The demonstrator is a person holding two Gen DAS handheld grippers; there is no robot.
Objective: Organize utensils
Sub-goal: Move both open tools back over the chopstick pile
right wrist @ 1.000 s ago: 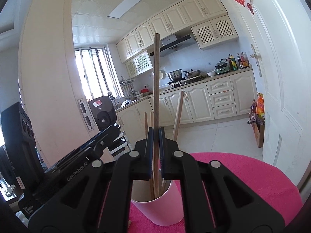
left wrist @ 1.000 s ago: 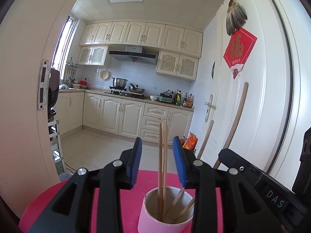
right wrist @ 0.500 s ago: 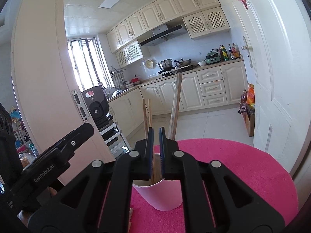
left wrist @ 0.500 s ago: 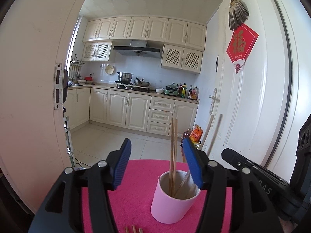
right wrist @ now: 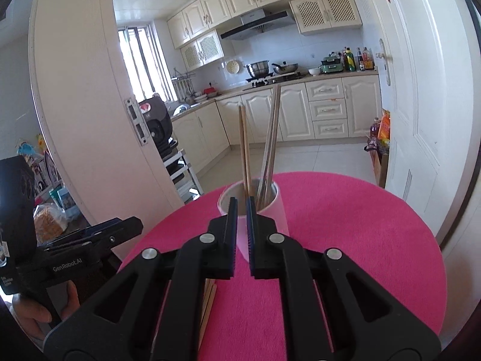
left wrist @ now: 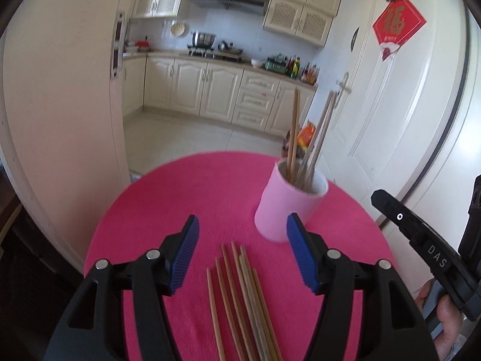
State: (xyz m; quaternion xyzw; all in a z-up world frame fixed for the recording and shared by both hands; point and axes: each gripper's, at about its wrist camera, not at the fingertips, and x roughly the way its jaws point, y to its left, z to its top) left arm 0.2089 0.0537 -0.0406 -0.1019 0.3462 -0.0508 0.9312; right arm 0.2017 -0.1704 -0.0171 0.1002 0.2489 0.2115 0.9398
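matt wooden chopsticks (left wrist: 240, 294), felt-like tablecloth (left wrist: 186, 198)

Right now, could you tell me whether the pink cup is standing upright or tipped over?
Upright: the pink cup stands on its base on the pink cloth, mouth upward, chopsticks sticking out the top.

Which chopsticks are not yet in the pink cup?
The loose chopsticks lying flat on the pink tablecloth, between the left tongs. The others stand upright in the pink cup.
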